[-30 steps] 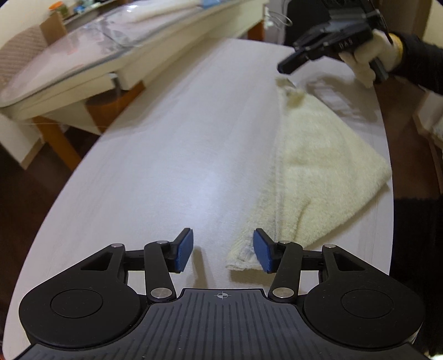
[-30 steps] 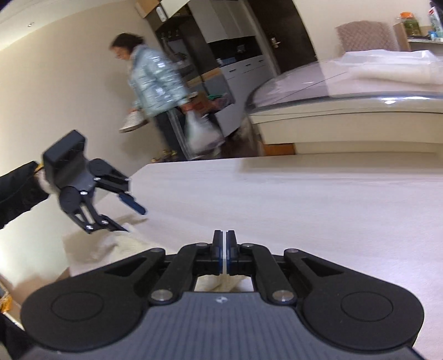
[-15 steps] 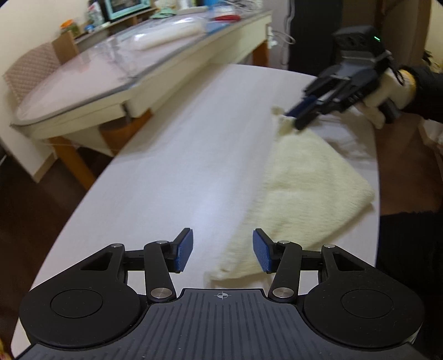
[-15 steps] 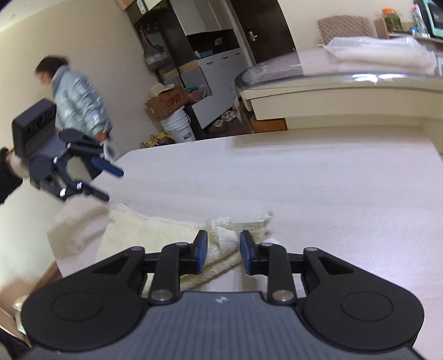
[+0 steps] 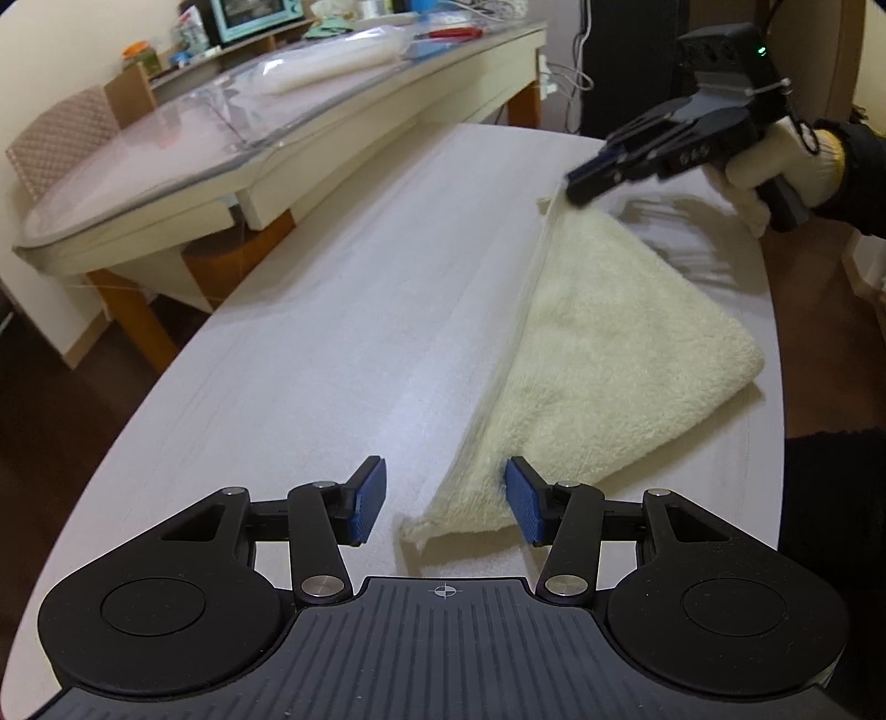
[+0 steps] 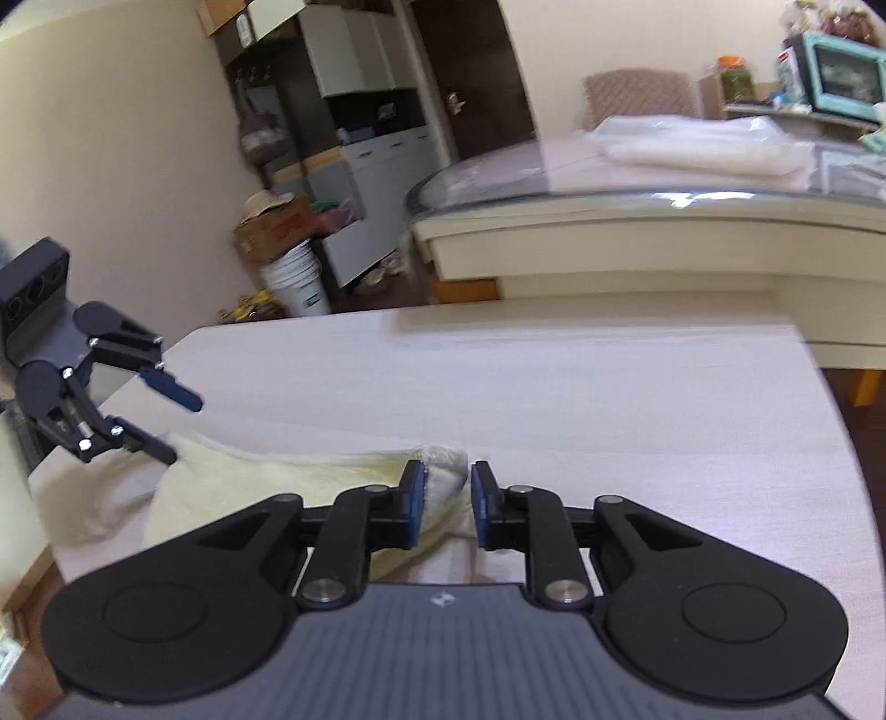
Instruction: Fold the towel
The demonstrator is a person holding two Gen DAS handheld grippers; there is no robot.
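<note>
A glass-topped side bench (image 5: 266, 138) carries a teal toaster oven (image 5: 249, 16); a white bucket (image 6: 296, 282) stands near grey cabinets (image 6: 376, 194).

A pale wood-grain tabletop (image 5: 310, 354) with a rounded end carries one thing: a cream terry towel (image 5: 620, 360), folded and lying flat near its right edge.

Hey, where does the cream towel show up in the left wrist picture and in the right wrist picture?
Left wrist view: towel lies right of centre, running from the near jaws to the right gripper.
Right wrist view: towel sits lower left, behind the near jaws.
Shared landmark: the glass-topped table behind.
</note>
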